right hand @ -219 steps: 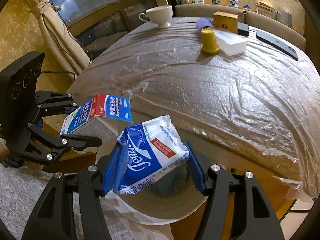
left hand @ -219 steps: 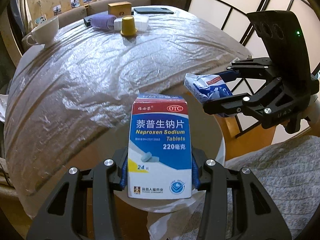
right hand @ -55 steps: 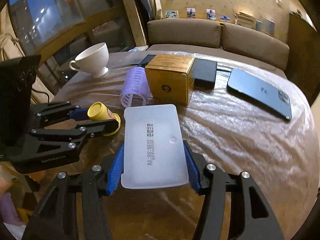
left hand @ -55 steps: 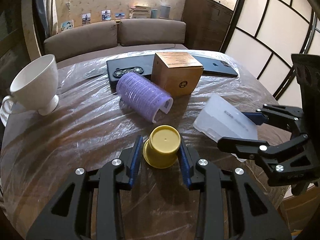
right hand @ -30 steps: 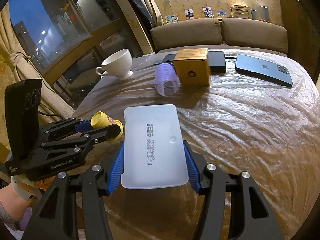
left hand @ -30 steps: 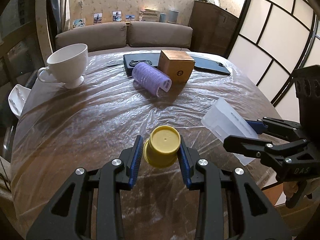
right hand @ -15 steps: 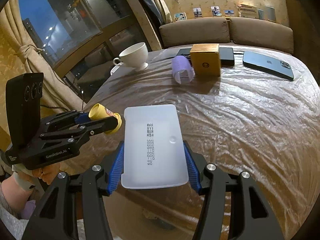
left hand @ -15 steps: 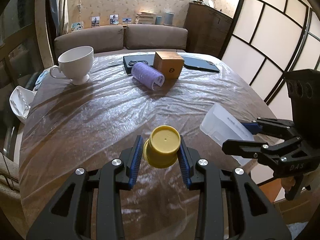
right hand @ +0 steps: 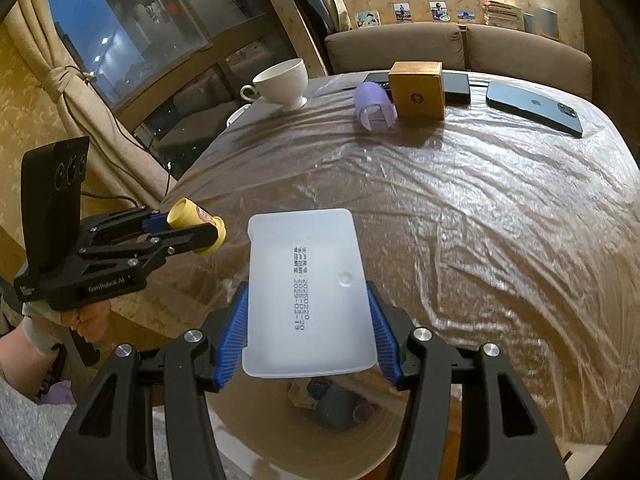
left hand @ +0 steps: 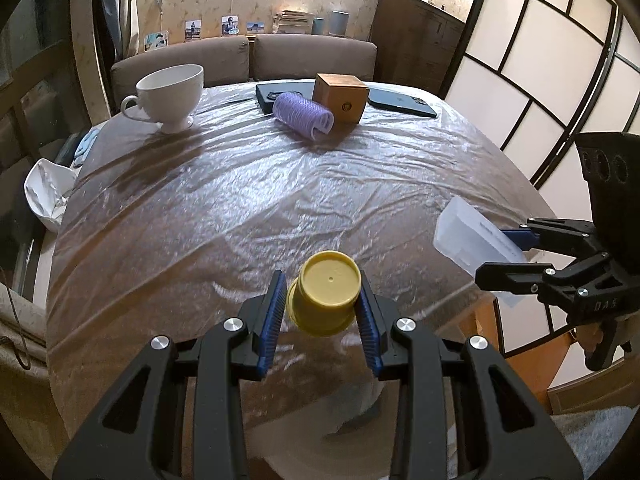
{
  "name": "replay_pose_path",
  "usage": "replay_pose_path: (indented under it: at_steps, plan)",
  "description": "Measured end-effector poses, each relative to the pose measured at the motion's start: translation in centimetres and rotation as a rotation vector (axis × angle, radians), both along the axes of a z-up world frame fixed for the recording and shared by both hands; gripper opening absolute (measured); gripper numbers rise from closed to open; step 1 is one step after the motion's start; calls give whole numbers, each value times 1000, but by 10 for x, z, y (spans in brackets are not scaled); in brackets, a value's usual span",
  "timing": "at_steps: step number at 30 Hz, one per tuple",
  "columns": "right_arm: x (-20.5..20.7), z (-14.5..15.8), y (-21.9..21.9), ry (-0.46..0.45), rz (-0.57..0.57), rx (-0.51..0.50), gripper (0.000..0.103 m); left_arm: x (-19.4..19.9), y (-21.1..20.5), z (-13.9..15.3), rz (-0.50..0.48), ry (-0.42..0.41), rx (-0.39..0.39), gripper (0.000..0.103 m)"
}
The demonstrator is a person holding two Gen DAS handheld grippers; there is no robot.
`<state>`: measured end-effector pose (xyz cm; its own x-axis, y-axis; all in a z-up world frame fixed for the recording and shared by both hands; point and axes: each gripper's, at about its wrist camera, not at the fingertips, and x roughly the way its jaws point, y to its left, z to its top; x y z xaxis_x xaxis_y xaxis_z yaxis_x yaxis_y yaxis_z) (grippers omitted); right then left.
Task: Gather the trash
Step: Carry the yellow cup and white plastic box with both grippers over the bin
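Since the earlier frames both grippers have drawn back from the middle of the table (left hand: pixel 280 184) toward its near edge, carrying their loads with them; the cup, roller and box now sit farther off in both views.

Nearest in the left wrist view, the left gripper (left hand: pixel 323 307) is clamped on a small yellow plastic cup (left hand: pixel 324 297), its blue pads pressing the cup's sides, the flat base turned toward the camera. The cup hangs clear above the table's near edge. Below it a pale round bin (right hand: pixel 280 436) shows, blurred; in the right wrist view some dark items lie inside it.

The right gripper (right hand: pixel 310 328) is closed on a translucent white plastic tray (right hand: pixel 308 292), printed characters running down its middle, held by its two long sides over the bin's rim and the table edge. From the left wrist view the same tray (left hand: pixel 476 240) juts out of the right gripper (left hand: pixel 500 254) at the right. A hand (right hand: pixel 90 324) grips the left tool's handle.

Beyond, the table is covered in wrinkled clear plastic film (right hand: pixel 480 220). At the far side stand a white teacup (left hand: pixel 170 94), a purple hair roller (left hand: pixel 302 114) lying on its side, a tan cardboard box (left hand: pixel 340 96) just beside it, a dark phone (right hand: pixel 534 108) and another dark flat device (left hand: pixel 280 94). A brown sofa (left hand: pixel 240 60) backs the table.
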<state>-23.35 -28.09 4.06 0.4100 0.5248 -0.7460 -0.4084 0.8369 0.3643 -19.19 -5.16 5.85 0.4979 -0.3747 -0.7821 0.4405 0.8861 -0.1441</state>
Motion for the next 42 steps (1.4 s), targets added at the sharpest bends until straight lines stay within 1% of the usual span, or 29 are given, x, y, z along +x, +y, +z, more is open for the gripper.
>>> replay_pose_path:
  at_steps: [6, 16, 23, 34, 38, 42]
  plan:
    - [-15, -3, 4, 21, 31, -4, 55, -17, 3, 1, -35, 5, 10, 36]
    - [-34, -14, 8, 59, 55, -10, 55, -42, -4, -3, -96, 26, 24, 36]
    - [-44, -19, 12, 58, 85, -39, 55, -52, -3, -11, -104, 44, 33, 36]
    - [-59, -31, 14, 85, 106, -64, 54, -65, 0, -26, -99, 81, 45, 36]
    - [-62, -40, 13, 111, 107, -58, 54, -68, -1, -30, -105, 91, 45, 36]
    - [-64, -49, 11, 133, 112, -74, 54, -71, -3, -36, -114, 106, 51, 36]
